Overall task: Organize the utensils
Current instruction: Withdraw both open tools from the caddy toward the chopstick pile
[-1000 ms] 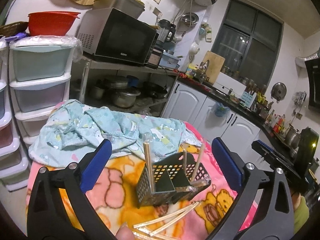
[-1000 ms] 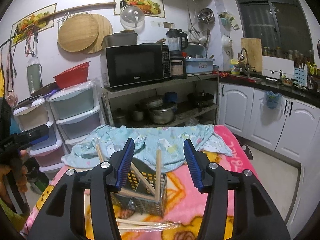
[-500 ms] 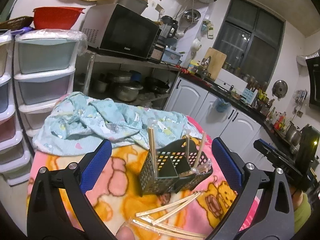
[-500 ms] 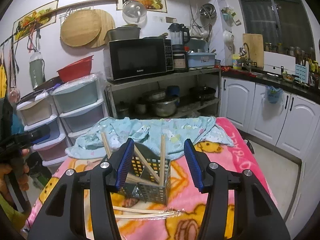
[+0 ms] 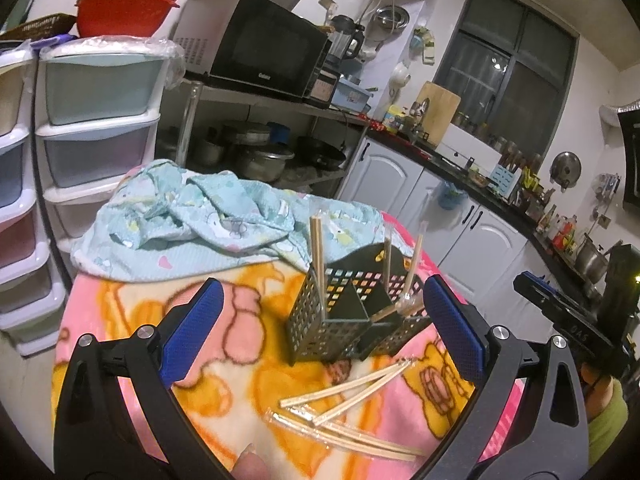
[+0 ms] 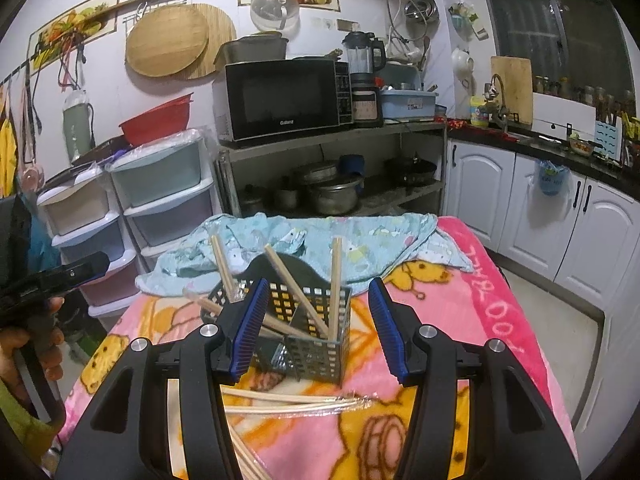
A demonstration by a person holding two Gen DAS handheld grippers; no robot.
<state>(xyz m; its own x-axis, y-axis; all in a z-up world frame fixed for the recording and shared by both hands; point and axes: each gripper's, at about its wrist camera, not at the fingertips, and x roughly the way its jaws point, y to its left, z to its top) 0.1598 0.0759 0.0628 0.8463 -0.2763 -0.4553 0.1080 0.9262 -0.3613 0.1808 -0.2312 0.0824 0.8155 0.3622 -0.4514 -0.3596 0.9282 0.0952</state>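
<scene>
A home kitchen. Well beyond the jaws a microwave (image 6: pixel 282 98) and a blender (image 6: pixel 362 76) stand on a metal rack (image 6: pixel 332 168) with pots (image 6: pixel 334 196) on its lower shelf, and plastic drawers (image 6: pixel 164 200) stand to the left of it. To the right of the jaws run white cabinets (image 6: pixel 532 208) under a dark counter (image 6: pixel 560 152) with a tap (image 6: pixel 498 98), and round boards (image 6: pixel 176 42) hang on the wall above.

A crumpled blue cloth (image 5: pixel 192 220) lies on the pink blanket (image 6: pixel 472 280), microwave (image 6: pixel 280 100) behind.
</scene>
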